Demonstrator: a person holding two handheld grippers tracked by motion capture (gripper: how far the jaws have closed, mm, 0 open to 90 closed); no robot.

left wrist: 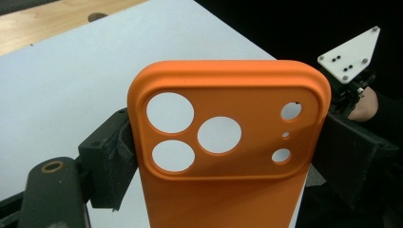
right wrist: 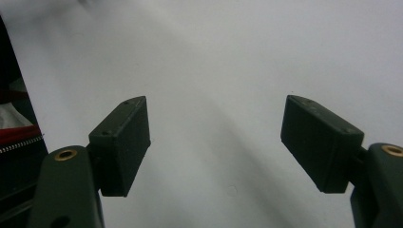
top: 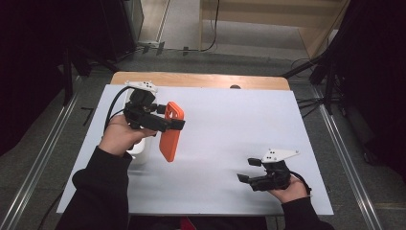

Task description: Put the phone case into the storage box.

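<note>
1. Orange phone case (top: 171, 132) hangs above the left part of a white sheet (top: 225, 143) in the high view, clamped across its upper end by the left gripper (top: 168, 117), its lower end pointing down toward the sheet. The sheet covers a wooden table (top: 201, 80) whose far edge shows bare; grey floor, metal rails and dark stands surround it. A white object (top: 139, 146) lies on the sheet just under the left hand (top: 122, 136). The right gripper (top: 249, 170) rests low near the sheet's right front part, well apart from the case.

2. The left gripper view brings out the phone case's (left wrist: 228, 156) camera cut-outs, three large round holes and smaller ones, with a black pad (left wrist: 111, 161) pressed against each side edge. The right gripper's white three-cornered plate (left wrist: 349, 52) shows farther off.

3. The right gripper (right wrist: 216, 142) view shows its jaws standing wide apart with nothing between them, over the bare white sheet (right wrist: 228, 61). Something red (right wrist: 19, 135) sits at the left edge.
</note>
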